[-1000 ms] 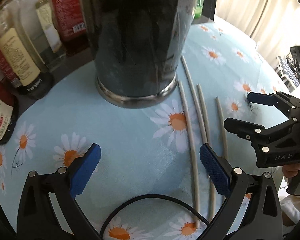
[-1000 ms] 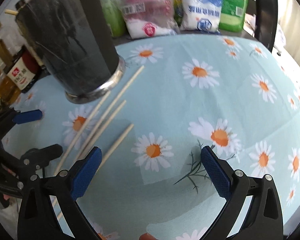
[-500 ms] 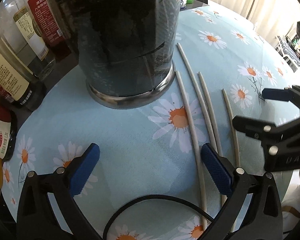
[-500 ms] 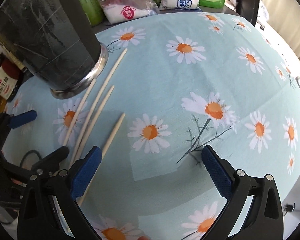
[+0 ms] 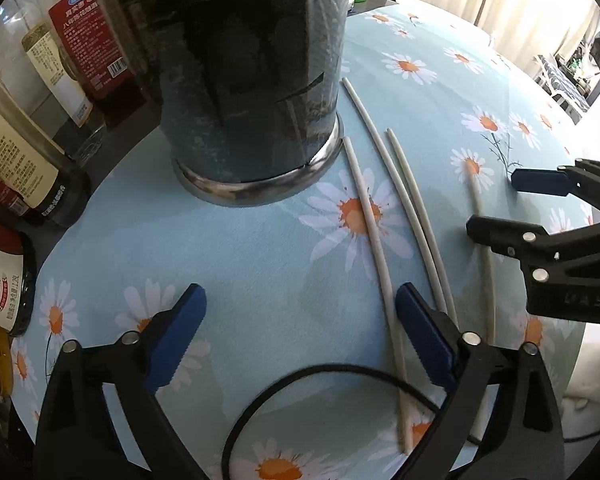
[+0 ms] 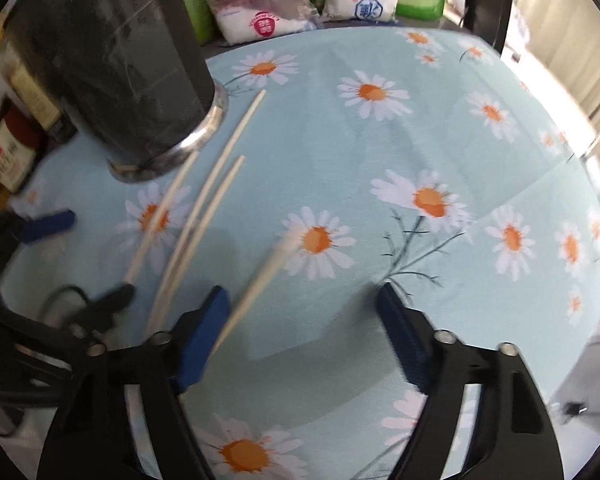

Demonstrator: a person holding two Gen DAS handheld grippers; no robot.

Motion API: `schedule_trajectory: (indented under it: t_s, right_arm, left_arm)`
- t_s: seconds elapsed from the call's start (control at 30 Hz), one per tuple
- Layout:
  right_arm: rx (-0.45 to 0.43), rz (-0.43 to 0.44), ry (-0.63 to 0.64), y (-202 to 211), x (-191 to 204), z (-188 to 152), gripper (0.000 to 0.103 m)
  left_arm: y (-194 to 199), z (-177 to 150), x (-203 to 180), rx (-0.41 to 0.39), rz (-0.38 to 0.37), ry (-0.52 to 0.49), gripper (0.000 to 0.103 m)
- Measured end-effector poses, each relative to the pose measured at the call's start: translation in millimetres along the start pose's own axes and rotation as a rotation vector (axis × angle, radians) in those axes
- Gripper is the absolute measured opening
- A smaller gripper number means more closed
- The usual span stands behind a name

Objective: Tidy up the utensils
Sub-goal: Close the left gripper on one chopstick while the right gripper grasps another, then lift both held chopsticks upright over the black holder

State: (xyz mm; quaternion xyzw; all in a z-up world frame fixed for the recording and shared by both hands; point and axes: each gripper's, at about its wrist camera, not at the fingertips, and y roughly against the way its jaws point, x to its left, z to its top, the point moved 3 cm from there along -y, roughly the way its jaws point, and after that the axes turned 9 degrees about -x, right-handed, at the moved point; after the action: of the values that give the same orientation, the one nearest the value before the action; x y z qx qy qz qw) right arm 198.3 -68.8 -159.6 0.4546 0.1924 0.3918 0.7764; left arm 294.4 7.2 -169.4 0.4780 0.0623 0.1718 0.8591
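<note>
Four chopsticks (image 5: 374,236) lie loose on the desk (image 5: 260,264), fanned out beside the dark holder (image 5: 252,80), probably their destination. Left hand-held gripper (image 5: 300,332): jaws spread and closing, one chopstick between the pads near the right one, no contact visible. Right hand-held gripper (image 6: 304,336): jaws closing over the outermost chopstick (image 6: 256,284), which runs between the pads close to the left one; frame is blurred, not pinched yet by my read. Both point steeply down, suits picking thin sticks off cloth.
</note>
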Motion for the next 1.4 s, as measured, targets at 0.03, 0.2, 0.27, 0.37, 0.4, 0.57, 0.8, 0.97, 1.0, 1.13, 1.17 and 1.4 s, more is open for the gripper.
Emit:
schedule_trajectory:
  t_s: [0.03,0.2,0.27,0.37,0.4,0.57,0.8,0.97,1.0,1.13,1.17,1.4]
  right_arm:
    - [-0.005,0.003,0.003,1.4,2.3,-1.2,0.062]
    - [-0.007,0.050,0.058,8.2,8.0,-2.0,0.007]
    - [0.003,0.072,0.038,9.2,-0.8,-1.1,0.005]
    - [0.026,0.142,0.000,6.2,-17.8,2.7,0.005]
    - [0.029,0.140,-0.005,5.8,-23.5,4.7,0.005]
    - [0.040,0.170,-0.053,5.3,-50.9,13.6,0.005]
    - [-0.102,0.210,-0.043,40.3,-77.7,42.7,0.005]
    - [-0.240,0.214,0.009,68.4,-89.0,76.7,0.005]
    - [-0.265,0.232,0.019,76.0,-90.1,85.3,0.005]
    - [-0.353,0.294,0.061,103.3,-88.0,113.3,0.005]
    - [-0.370,0.307,0.072,109.1,-87.1,117.9,0.005]
    - [-0.509,0.447,0.157,152.7,-72.3,164.1,0.005]
  left_arm:
    - [2.7,-1.0,-1.9,-0.002,-0.003,-0.004,0.080]
    - [16.6,-6.0,-22.6,0.010,-0.035,-0.027,0.029]
    - [19.4,-9.4,-25.4,0.018,-0.038,-0.009,0.021]
    - [23.9,-16.5,-25.2,0.034,-0.050,0.051,0.005]
    - [25.4,-19.8,-24.9,0.039,-0.057,0.069,0.005]
    - [34.1,-34.4,-24.5,0.052,-0.103,0.176,0.005]
    - [58.5,-61.7,-13.2,0.034,-0.082,0.366,0.005]
    - [96.3,-69.5,-1.4,-0.043,0.055,0.471,0.005]
    - [107.3,-68.3,-0.6,-0.072,0.073,0.487,0.005]
    - [146.9,-55.1,2.4,-0.180,0.169,0.533,0.005]
    - [153.9,-48.4,1.7,-0.206,0.180,0.544,0.005]
    - [198.6,2.7,-4.2,-0.360,0.319,0.536,0.005]
